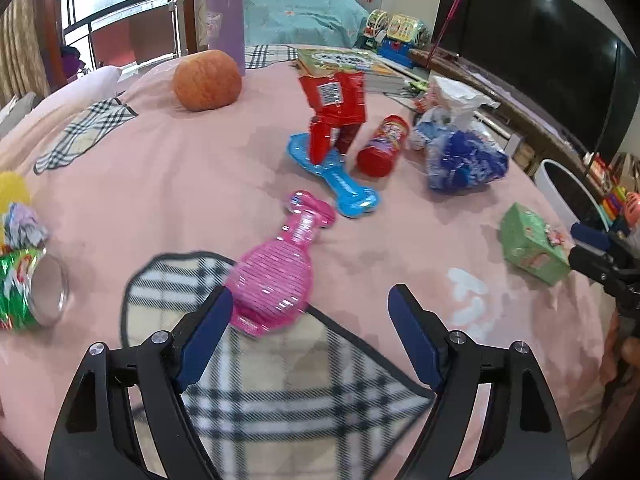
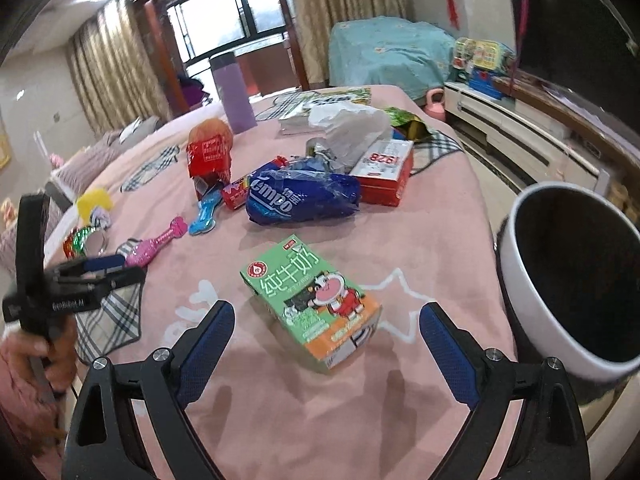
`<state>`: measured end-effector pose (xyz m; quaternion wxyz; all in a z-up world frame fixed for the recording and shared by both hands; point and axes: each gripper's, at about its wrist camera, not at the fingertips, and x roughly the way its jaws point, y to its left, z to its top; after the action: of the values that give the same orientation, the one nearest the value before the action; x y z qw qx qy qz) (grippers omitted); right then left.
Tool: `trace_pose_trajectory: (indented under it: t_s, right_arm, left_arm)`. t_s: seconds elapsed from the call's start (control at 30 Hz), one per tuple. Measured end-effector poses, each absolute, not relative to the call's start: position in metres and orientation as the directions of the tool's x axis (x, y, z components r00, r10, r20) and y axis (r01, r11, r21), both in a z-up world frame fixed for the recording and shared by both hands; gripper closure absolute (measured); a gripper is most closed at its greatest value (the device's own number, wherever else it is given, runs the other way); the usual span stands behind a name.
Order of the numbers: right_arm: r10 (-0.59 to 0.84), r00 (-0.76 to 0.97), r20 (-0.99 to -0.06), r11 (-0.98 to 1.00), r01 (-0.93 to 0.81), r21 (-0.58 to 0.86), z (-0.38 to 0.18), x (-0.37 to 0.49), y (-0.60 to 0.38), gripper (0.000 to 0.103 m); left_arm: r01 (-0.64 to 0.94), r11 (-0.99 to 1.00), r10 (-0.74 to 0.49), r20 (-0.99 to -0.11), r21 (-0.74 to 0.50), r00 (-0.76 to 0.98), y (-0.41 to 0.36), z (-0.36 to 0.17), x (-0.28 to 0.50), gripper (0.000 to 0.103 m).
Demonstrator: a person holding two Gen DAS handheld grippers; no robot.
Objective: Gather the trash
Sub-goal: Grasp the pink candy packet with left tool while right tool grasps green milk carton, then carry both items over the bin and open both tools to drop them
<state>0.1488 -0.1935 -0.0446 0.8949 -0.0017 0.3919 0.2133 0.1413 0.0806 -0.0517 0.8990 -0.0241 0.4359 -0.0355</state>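
My right gripper (image 2: 326,318) is open, its fingers on either side of a green milk carton (image 2: 312,300) lying on the pink blanket; the carton also shows in the left wrist view (image 1: 532,244). A white bin (image 2: 568,292) stands just right of it. My left gripper (image 1: 310,306) is open and empty, with a pink plastic toy wrapper (image 1: 276,276) just ahead near its left finger. Beyond lie a blue wrapper (image 1: 340,176), a red snack bag (image 1: 336,108), a red can (image 1: 382,146) and a blue tissue pack (image 1: 460,160).
A green can (image 1: 28,288) lies at the left. An orange ball (image 1: 206,80), a purple flask (image 1: 226,16) and books (image 1: 352,68) sit farther back. A red box (image 2: 384,172) and a white plastic bag (image 2: 348,128) lie mid-bed. A TV stand runs along the right.
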Motion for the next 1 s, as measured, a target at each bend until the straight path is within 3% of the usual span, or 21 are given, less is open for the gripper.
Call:
trace_pose_trajectory:
  t_s: [0.27,0.37,0.47,0.53,0.57,0.8,1.0]
  right_arm:
    - [0.393,0.566,-0.724,0.881,-0.457,0.120,-0.052,0.168,-0.175,0.008]
    - [0.375,0.558,-0.740,0.879,-0.467,0.094,-0.058,0.171,-0.169,0.008]
    - [0.356,0.554,-0.752,0.883,-0.463,0.077,-0.064,0.171,-0.166,0.011]
    - [0.348,0.557,-0.754,0.891,-0.447,0.080,-0.068,0.169,-0.168,0.020]
    - [0.344,0.554,-0.758,0.896,-0.435,0.089,-0.069,0.169,-0.169,0.031]
    - [0.333,0.589,-0.737,0.925,-0.357,0.132,-0.064,0.152,-0.186,0.046]
    - [0.323,0.628,-0.708,0.942,-0.285,0.177,-0.054,0.135,-0.206,0.047]
  left_arm:
    - [0.064,0.997,-0.010,-0.824,0.032,0.566,0.081,-0.072,0.160,0.021]
    - [0.061,0.998,-0.018,-0.822,0.021,0.570,0.083,-0.074,0.161,0.021]
    - [0.074,0.997,-0.036,-0.818,0.008,0.575,0.082,-0.073,0.161,0.035]
    - [0.095,0.995,-0.044,-0.814,0.013,0.579,0.076,-0.071,0.159,0.049]
    - [0.108,0.994,-0.050,-0.812,0.016,0.581,0.072,-0.070,0.157,0.058]
    - [0.183,0.983,-0.132,-0.802,-0.029,0.582,0.040,-0.066,0.145,0.058]
    - [0.269,0.960,-0.225,-0.784,-0.078,0.578,-0.002,-0.059,0.133,0.058]
